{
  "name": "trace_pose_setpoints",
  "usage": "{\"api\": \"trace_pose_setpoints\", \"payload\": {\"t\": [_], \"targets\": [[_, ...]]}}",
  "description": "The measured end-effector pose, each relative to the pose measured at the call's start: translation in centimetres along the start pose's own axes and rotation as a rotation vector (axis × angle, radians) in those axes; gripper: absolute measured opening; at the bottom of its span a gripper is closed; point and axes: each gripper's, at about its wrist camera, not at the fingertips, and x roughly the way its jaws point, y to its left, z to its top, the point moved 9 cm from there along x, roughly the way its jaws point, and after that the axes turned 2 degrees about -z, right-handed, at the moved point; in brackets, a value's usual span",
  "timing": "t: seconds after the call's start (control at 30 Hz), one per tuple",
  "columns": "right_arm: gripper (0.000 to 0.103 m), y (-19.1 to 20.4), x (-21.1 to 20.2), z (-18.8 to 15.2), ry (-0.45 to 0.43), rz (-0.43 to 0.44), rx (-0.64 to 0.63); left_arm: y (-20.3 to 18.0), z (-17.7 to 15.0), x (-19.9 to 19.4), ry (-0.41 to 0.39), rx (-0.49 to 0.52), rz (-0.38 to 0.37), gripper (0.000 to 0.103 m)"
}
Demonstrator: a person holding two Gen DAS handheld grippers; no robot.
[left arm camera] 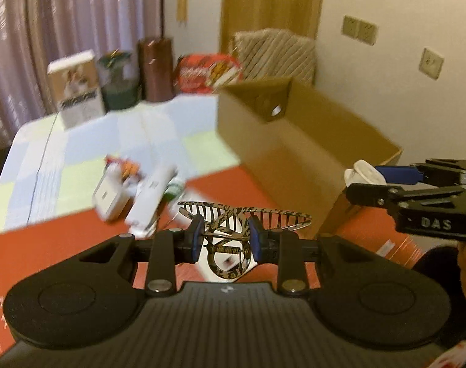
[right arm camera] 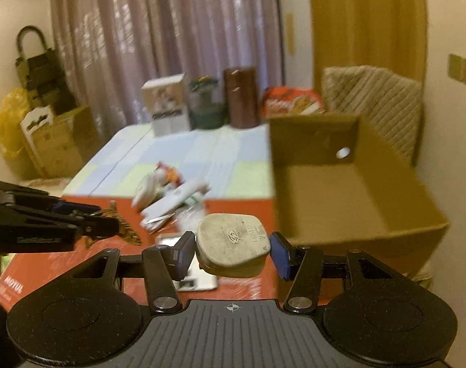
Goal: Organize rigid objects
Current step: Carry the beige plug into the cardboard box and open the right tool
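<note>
Ahead, cardboard box (right arm camera: pixel 349 184) — left jaws clamp hair claw (left arm camera: pixel 233 227), right jaws apparently plug (right arm camera: pixel 231 245).

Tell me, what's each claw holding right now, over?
Left gripper shut on patterned hair claw. Right gripper shut on white plug. Open cardboard box ahead, nothing blocking it.
</note>
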Motion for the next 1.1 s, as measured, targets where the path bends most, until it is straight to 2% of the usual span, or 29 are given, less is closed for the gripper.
{"api": "trace_pose_setpoints", "payload": {"t": [0.23,0.43,0.7,1.1], "targets": [[0.050,-7.6,-0.9,2.9,-0.013,-0.118,0.018,-5.8,4.6,2.1,-0.047,0.071,-0.071,0.026],[0.050,-13.3,0.0,4.0,-0.008,-0.161,0.056,-9.9,7.0,5.8,-0.057,0.140,-0.124,0.026],[0.050,-16.6,1.9,3.6,0.015,-0.166,0.090,-12.0,7.5,11.0,-0.014,0.206,-0.151,0.026],[0.050,-18.4,4.2,2.1,0.045,-0.167,0.144,-12.7,7.0,13.8,0.024,0.237,-0.167,0.026]]}}
